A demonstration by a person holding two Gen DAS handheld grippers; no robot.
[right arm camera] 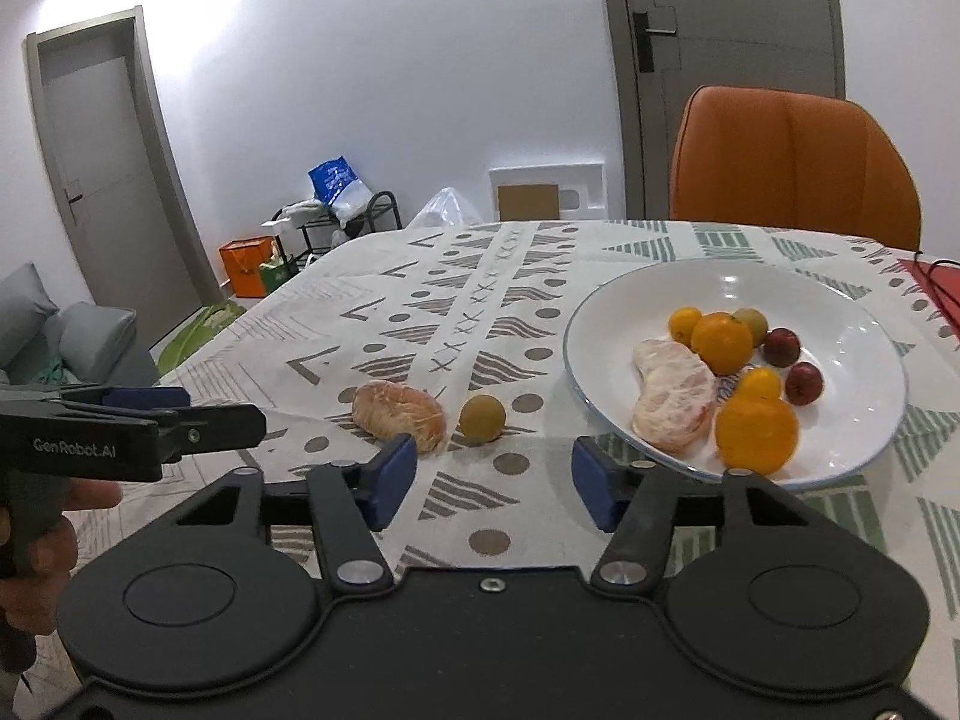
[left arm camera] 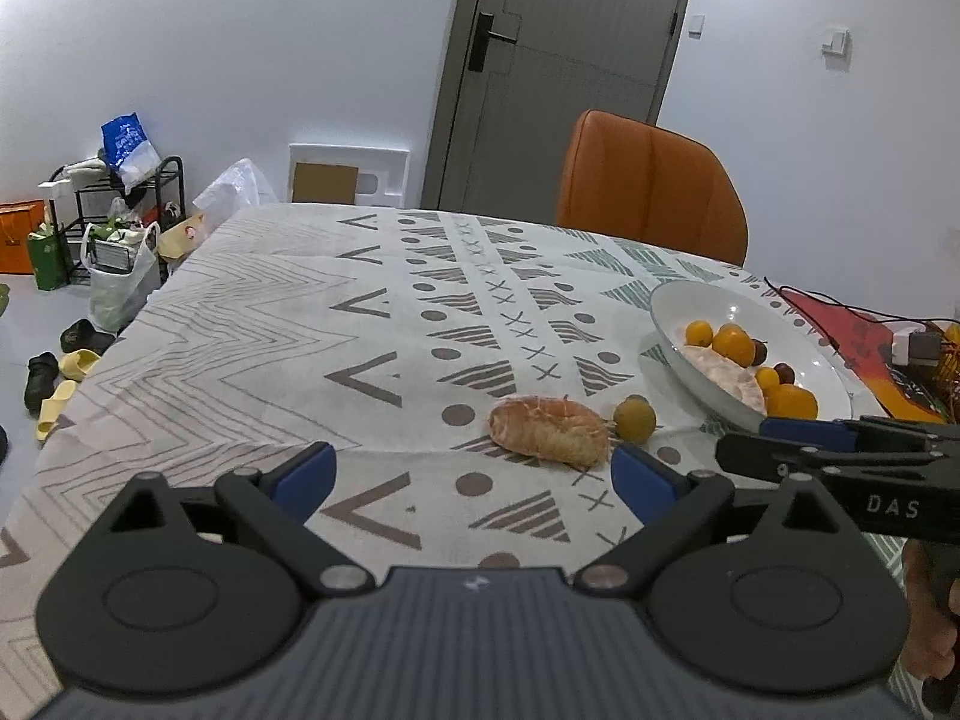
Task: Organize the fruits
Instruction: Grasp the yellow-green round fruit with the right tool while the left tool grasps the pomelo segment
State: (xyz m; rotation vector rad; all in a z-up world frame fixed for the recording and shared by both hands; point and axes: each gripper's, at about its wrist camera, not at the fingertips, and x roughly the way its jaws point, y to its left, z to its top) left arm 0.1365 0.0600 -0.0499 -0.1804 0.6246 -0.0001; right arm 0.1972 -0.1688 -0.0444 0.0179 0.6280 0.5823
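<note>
On the table, just short of the plate (right arm camera: pixel 864 324), two fruits lie loose – a peeled segment (right arm camera: pixel 399 414) and a small plum (right arm camera: pixel 482 417) beside it. Both sit ahead of the right tongs (right arm camera: pixel 492 480), plum nearer centre, segment's long axis running crosswise. Right tongs spread, empty; left tongs (left arm camera: pixel 474 480) spread too, segment ahead-right.

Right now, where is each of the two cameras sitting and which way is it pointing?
Left wrist: sits on the open left gripper, facing across the table toward the peeled citrus piece and green fruit; the right gripper enters from the right.
Right wrist: sits on the open right gripper, facing the same fruit with the plate to its right; the left gripper and a hand show at left.
Shared: citrus piece, green fruit, plate, orange chair.
</note>
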